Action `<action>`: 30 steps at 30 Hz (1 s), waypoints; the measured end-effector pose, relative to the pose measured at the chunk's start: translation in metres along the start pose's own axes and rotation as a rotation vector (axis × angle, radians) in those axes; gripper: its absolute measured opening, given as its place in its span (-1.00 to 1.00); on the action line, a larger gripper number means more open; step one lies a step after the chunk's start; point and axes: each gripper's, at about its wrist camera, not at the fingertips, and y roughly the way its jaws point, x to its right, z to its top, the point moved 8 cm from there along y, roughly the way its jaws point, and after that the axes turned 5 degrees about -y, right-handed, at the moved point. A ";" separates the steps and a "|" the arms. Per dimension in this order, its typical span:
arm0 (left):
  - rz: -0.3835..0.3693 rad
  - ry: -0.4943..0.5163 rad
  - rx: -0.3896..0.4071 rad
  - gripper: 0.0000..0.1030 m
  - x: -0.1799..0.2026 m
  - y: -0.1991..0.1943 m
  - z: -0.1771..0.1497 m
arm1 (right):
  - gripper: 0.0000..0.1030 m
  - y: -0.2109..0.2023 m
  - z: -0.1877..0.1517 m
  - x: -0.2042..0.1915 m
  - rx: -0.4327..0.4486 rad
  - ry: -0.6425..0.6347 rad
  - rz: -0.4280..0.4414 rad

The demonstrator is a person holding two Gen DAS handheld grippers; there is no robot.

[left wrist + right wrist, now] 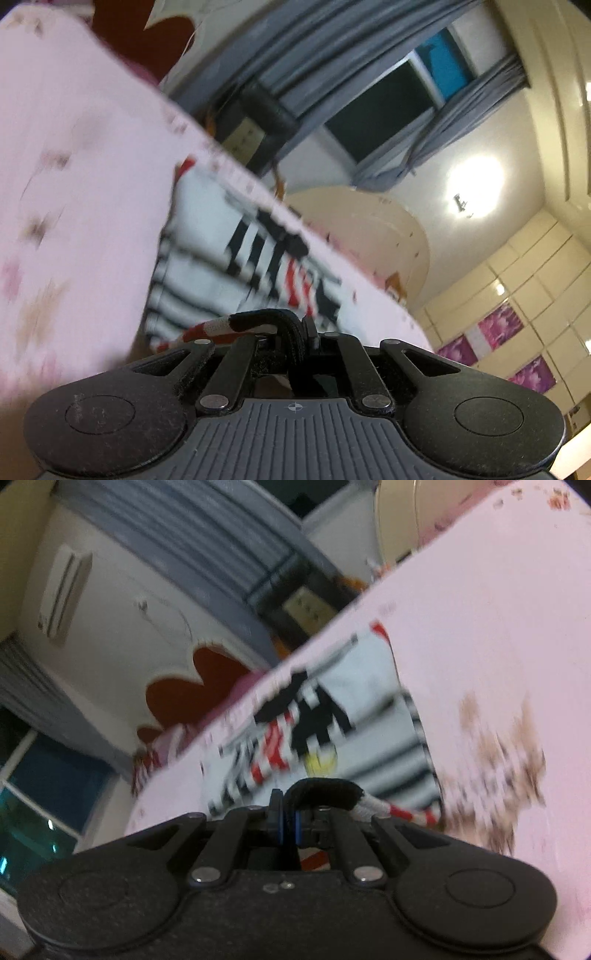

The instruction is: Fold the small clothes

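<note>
The left claw (295,326) is closed tight on a rolled red, white and black hem of the striped garment (207,258), and the right claw (290,805) is pinched the same way on a black-edged stretch of that hem, so each claw holds one end of the near edge. From the claws outward, the rest of the garment lies spread on the pink sheet of the bed (74,147), its printed figure in black, red and yellow facing up. Both views are tilted and blurred, so how much of the cloth has left the sheet cannot be told. The main risk, as a judgement, is that the thin rolled hem slips out of one claw while the other keeps its hold; the garment would then swing sideways and land crooked. A second risk is that the two claws carry the edge unevenly, one ahead of the other, so the fold line runs askew and the edges do not meet. A third is that the loose sheet under the garment drags along and wrinkles the fold. Counted: two claws, one striped garment, one bed. Beyond the garment, behind the bed, stand grey curtains (332,55), one dark window (388,110), one lit ceiling lamp (474,184) and one air conditioner (64,590).
</note>
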 end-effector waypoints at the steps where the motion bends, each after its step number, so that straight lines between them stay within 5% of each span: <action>1: -0.002 0.008 0.005 -0.90 0.005 0.005 0.007 | -0.89 0.003 0.010 -0.002 0.020 0.004 0.005; 8: -0.003 0.022 0.027 -0.90 0.027 0.049 0.065 | -0.89 0.032 0.067 -0.017 0.062 -0.025 0.016; 14: 0.068 0.037 -0.016 -0.90 0.029 0.107 0.103 | -0.89 0.077 0.108 -0.011 0.036 -0.020 -0.023; 30: 0.252 -0.017 -0.128 -0.89 -0.047 0.262 0.142 | -0.88 0.246 0.144 0.084 -0.071 0.179 -0.063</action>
